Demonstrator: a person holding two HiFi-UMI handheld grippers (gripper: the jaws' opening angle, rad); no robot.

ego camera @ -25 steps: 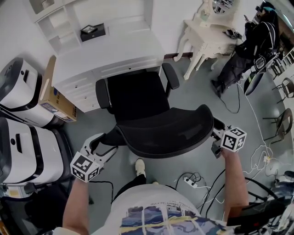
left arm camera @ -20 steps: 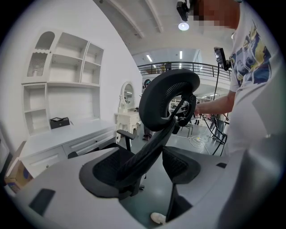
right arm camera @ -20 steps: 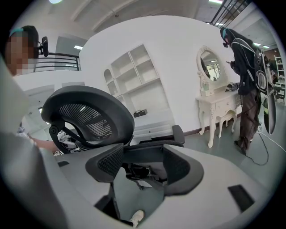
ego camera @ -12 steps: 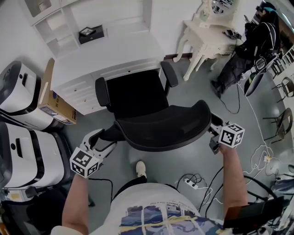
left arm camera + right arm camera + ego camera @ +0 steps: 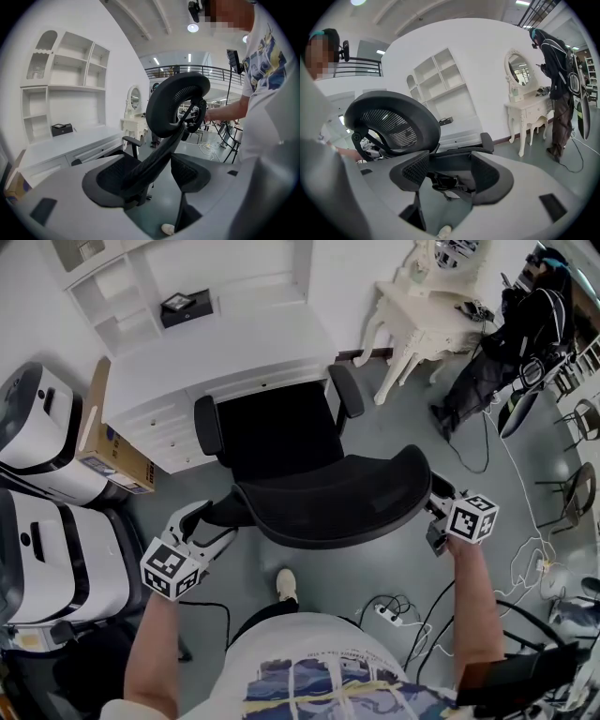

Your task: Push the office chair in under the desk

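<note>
The black office chair faces the white desk, its seat front at the drawer edge. Its mesh backrest leans back toward me. My left gripper is open, with the backrest's left end between its fingers. My right gripper is open at the backrest's right end and touches it. The left gripper view shows the left gripper with the backrest rising between its pads. Seen from the right gripper, the backrest is at the left, the seat beyond the gap.
Two white machines and a cardboard box stand left of the desk. A white dressing table and a person in dark clothes are at the right. Cables and a power strip lie on the floor by my shoe.
The chair has rolled a little toward the desk, with both grippers following it. In the last half second almost nothing moved.
</note>
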